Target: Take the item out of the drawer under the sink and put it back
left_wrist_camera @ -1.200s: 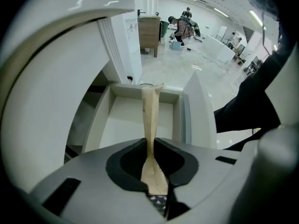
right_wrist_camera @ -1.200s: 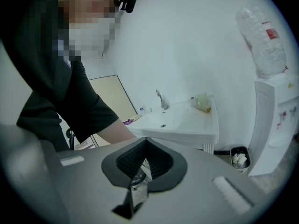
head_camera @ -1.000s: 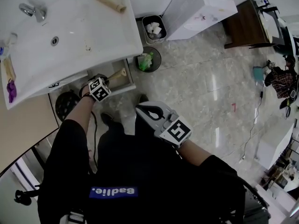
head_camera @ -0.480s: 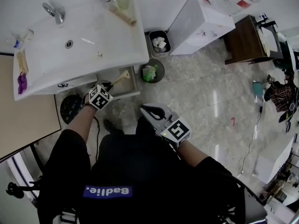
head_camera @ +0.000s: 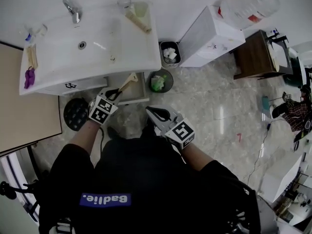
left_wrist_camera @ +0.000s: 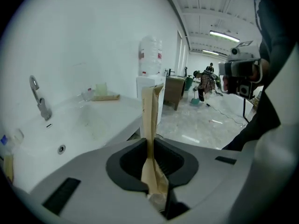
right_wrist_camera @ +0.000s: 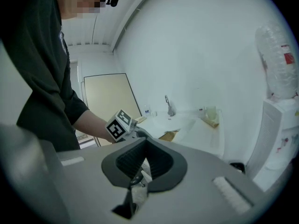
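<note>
Now higher than before, the left claw stays clamped on the flat tan wooden stick, lifted above the open white drawer beside the white sink. The right claw is closed and empty.

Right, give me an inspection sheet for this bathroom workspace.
Surface: white sink; shiny tiled floor.
Job's things: drawer under the sink stands open; tan item is out of it.
Clutter: cup and purple thing on the sink's rim; square bin and round bin beside the drawer.
Tools: left tool shut on the tan item; right tool shut, empty.
Cables: one thin cable across the floor.
Surroundings: water dispenser, wooden table.
</note>
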A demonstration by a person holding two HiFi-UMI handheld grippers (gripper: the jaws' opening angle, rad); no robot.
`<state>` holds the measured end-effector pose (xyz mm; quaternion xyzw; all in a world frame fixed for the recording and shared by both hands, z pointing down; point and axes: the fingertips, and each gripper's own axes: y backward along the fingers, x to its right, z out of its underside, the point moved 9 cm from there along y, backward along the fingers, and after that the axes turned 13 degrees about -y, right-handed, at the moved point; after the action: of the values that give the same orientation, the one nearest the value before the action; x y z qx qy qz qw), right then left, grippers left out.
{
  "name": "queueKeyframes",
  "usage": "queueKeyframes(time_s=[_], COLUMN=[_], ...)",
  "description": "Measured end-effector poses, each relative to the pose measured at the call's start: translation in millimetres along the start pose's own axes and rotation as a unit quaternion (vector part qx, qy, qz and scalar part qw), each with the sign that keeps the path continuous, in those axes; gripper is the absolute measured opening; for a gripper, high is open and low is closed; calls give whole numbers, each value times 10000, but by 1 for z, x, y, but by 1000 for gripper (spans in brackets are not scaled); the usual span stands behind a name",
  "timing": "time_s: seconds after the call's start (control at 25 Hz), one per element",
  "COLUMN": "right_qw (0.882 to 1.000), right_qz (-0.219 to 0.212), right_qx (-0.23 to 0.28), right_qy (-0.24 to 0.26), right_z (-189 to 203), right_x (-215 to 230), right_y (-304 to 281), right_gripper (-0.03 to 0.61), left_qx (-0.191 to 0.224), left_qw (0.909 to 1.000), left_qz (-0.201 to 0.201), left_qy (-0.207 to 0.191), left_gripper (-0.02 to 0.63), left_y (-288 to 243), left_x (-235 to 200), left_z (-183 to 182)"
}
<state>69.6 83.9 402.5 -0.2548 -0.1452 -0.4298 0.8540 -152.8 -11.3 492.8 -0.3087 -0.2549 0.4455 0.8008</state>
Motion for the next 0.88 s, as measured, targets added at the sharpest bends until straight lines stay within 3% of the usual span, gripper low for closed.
queueKeyframes(time_s=[0.28, 0.4, 0.6, 0.88], right_qw=[9996, 9994, 9992, 9986], right_qz=[-59, -107, -246, -426], right_qx=[-185, -205, -130, -119], right_qy=[222, 266, 286, 295], right_z=[-4, -8, -21, -31], right_x=[-10, -14, -21, -28], right_y=[-14, -24, -43, -63], right_gripper=[2, 2, 2, 2], left_qx=[778, 1058, 1639, 2183], left_qw=[9966, 9936, 9819, 9672], left_qz=[-256, -363, -625, -839], left_qy=[-4, 176, 715, 992], left_gripper=[54, 54, 54, 54], left_y=[65, 90, 126, 161], left_x=[10, 12, 15, 23], left_z=[-27, -31, -34, -38])
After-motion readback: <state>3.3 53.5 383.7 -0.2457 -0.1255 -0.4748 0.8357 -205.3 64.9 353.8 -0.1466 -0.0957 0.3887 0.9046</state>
